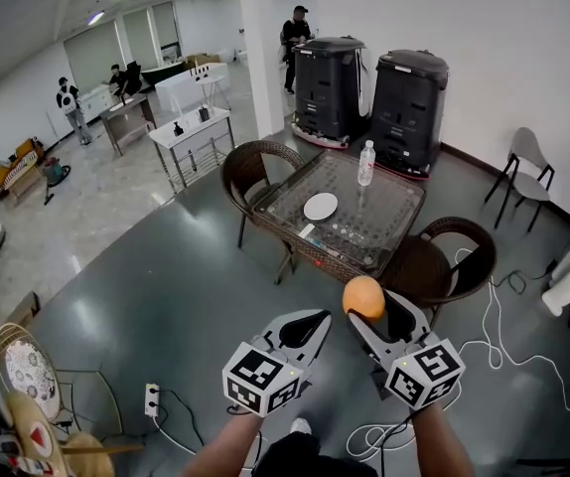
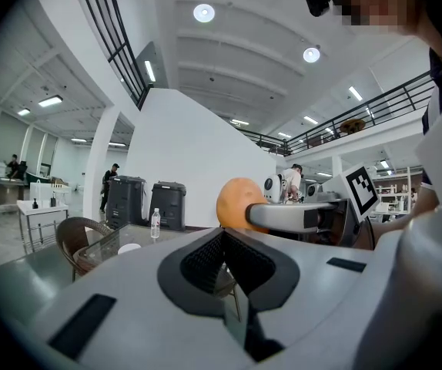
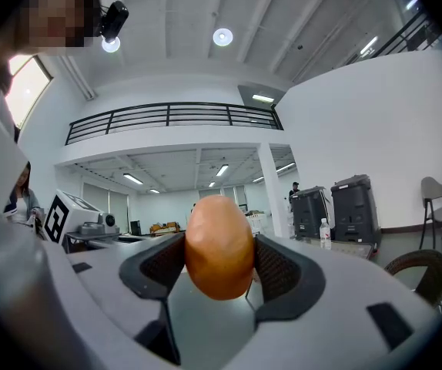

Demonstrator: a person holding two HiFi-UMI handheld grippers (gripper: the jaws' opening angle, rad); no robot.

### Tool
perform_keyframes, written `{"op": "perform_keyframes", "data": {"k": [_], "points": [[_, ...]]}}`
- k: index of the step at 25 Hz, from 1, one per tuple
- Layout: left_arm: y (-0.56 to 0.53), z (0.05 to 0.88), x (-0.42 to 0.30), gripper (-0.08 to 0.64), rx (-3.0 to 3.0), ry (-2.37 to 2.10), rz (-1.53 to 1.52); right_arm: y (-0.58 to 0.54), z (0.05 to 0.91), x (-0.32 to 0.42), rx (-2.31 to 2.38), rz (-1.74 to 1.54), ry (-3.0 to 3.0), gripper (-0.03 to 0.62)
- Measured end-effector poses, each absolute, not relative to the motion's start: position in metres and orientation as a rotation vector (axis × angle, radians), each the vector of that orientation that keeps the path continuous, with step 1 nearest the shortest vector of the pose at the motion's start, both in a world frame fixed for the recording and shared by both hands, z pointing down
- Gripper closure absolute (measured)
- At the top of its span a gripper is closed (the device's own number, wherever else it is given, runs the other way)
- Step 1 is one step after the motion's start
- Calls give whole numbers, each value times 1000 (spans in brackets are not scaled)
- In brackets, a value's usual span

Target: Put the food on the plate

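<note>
1. The person's forearms are cut off by the near edge of the head view, and each ends in a gripper with a black-and-white marker cube that carries square patterns but no letters
2. The left gripper (image 1: pixel 317 318) has its jaws pressed together with nothing between them, and its own view shows the ribbed pads meeting in a V
3. Just right of it, the right gripper (image 1: pixel 365 313) is clamped on the food (image 1: pixel 363 296), a smooth, orange, egg-shaped piece held in the air, well short of the table; its kind cannot be told
4. In the right gripper view the food (image 3: pixel 219 245) fills the gap between both pads and hides the jaw tips behind it
5. At the near left, round objects are cut off by the frame and hard to make out, with a white power strip (image 1: pixel 151 398) beside them and white cables (image 1: pixel 494 336) looping at the right over a dark grey glossy floor
6. Farther on stands a glass-topped wicker table (image 1: pixel 389 222) between two wicker chairs (image 1: pixel 255 172); it bears the white plate (image 1: pixel 320 206) and a water bottle (image 1: pixel 365 163) whose label is too small to read
7. Behind it, two black machines (image 1: pixel 327 82) stand against a white wall, beside a white pillar (image 1: pixel 260 38)
8. At the far left the floor is pale, and small figures stand by tables
</note>
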State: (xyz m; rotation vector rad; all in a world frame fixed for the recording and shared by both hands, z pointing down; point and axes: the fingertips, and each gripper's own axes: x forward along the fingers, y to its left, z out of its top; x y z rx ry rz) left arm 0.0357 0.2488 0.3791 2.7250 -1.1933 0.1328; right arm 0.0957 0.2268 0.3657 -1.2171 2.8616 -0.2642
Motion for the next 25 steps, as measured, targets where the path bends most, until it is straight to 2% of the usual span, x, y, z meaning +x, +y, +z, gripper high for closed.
{"op": "perform_keyframes", "data": {"k": [16,25], "points": [[165,375,-10,552,2713,-1203,110,134,355,49,-1199,-242,2871,302],[88,386,-12,552,2672,-1256,137,49,362,43,-1123,-260,2881,302]]}}
